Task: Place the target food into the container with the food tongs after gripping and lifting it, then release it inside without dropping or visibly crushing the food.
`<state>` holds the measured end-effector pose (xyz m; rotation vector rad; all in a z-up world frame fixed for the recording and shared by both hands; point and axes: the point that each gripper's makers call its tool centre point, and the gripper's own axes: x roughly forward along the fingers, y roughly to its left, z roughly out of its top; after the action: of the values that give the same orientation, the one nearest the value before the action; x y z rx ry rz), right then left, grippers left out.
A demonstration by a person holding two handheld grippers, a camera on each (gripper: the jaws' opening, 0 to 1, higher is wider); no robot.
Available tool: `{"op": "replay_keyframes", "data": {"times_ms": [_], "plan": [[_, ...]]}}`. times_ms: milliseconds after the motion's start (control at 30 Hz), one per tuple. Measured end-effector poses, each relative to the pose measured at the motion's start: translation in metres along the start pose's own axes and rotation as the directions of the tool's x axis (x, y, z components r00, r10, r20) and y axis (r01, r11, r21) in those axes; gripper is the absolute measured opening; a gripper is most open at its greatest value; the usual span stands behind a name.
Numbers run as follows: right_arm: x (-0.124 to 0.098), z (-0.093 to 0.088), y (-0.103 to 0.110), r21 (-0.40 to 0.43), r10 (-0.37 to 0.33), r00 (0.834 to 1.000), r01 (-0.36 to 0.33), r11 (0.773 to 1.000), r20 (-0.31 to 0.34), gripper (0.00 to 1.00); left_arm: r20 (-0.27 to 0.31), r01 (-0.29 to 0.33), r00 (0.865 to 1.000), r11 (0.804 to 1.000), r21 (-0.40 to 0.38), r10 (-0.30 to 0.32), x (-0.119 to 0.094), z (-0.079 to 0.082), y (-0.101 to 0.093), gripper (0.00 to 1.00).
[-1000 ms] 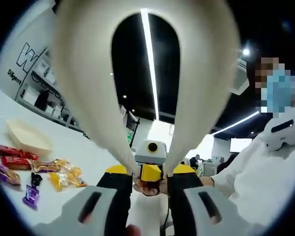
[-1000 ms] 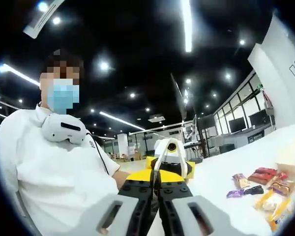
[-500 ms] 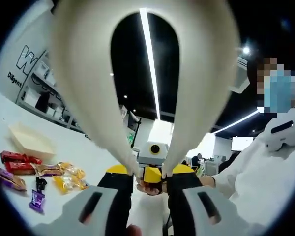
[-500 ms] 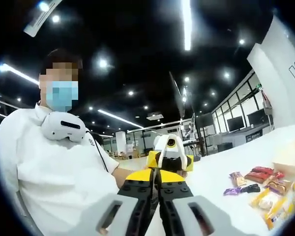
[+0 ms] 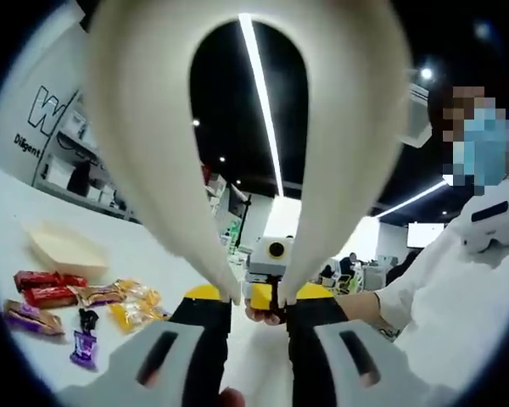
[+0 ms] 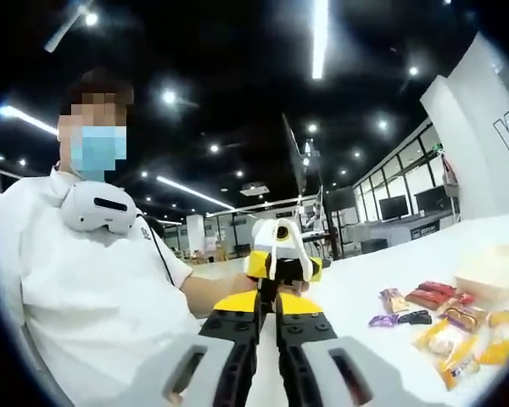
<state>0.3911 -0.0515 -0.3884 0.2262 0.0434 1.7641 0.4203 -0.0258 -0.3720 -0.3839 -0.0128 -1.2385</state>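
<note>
Left gripper clamps the white food tongs by the handle end; tongs arms spread wide, nothing between them. Right gripper is closed and empty, pointing at the left one. Farther out on the white surface: wrapped snacks in a loose cluster, and the pale container just beyond them, nothing visible in it. My read: nothing gripped yet. Pick, lift, transfer and release all remain.
</note>
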Motion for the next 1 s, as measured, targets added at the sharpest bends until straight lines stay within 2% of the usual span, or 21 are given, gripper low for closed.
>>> {"op": "replay_keyframes", "data": {"times_ms": [400,733,1000], "plan": [[-0.004,-0.005,-0.013,-0.046,-0.077,0.996,0.075,0.996,-0.041,0.07,-0.056,-0.051,0.997,0.998,0.044,0.054,-0.012,-0.003,0.013,0.24],[-0.009,-0.014,-0.026,-0.081,-0.150,0.985,0.143,0.986,-0.089,0.14,-0.110,-0.095,0.988,0.992,0.087,0.104,-0.018,-0.007,0.026,0.24],[-0.016,-0.022,-0.038,-0.117,-0.208,0.968,0.193,0.974,-0.142,0.20,-0.154,-0.115,0.979,0.986,0.117,0.133,-0.024,-0.011,0.035,0.23]]}}
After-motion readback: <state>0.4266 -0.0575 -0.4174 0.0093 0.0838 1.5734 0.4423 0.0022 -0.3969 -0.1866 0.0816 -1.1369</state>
